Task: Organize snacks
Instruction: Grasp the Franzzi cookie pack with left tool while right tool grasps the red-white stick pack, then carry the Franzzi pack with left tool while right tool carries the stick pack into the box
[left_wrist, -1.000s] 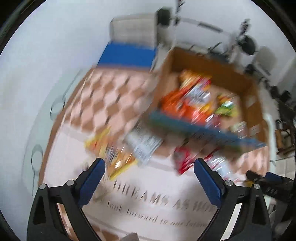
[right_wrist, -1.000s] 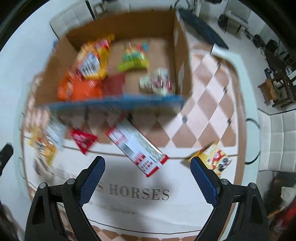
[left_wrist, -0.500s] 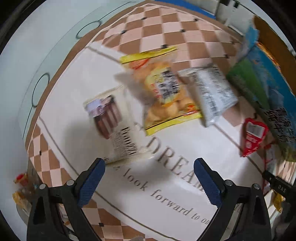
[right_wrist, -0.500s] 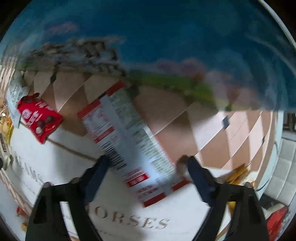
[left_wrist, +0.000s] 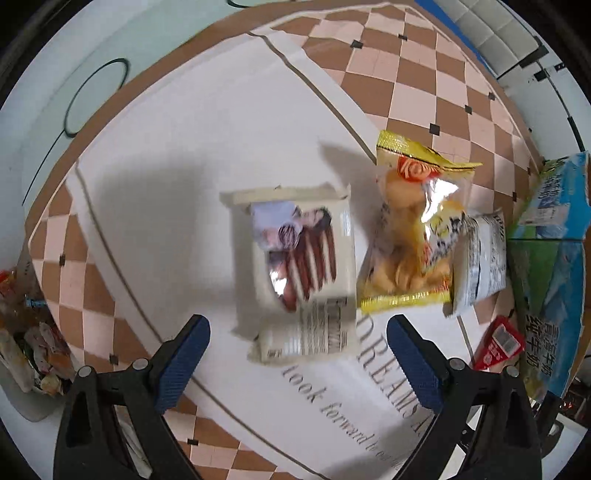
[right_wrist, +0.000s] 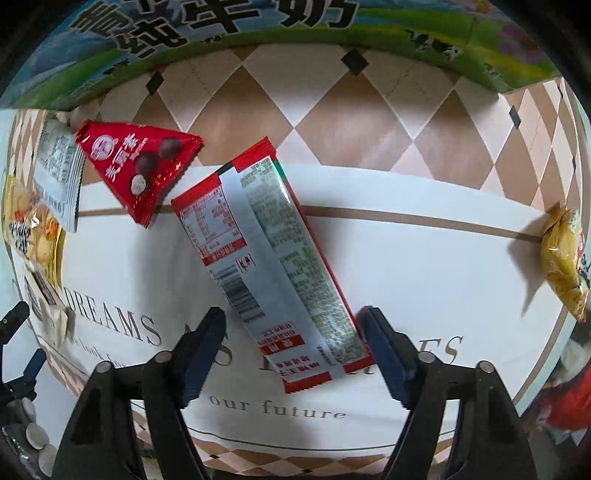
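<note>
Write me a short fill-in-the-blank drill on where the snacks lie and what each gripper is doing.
1. The left gripper is open above a cream ____.
2. The long red packet lies between the jaws of the ____ gripper.
3. The triangular pouch is coloured ____.
4. The yellow bag lies on the cream one's ____ side in the left view.

Missing words: packet; right; red; right

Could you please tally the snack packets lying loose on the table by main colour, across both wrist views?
Red: 2, the long red packet and the triangular red packet.
Yellow: 2, the clear-fronted yellow bag and the crumpled yellow bag.
White or cream: 2, the cream packet and the white packet.
Total: 6.
</note>
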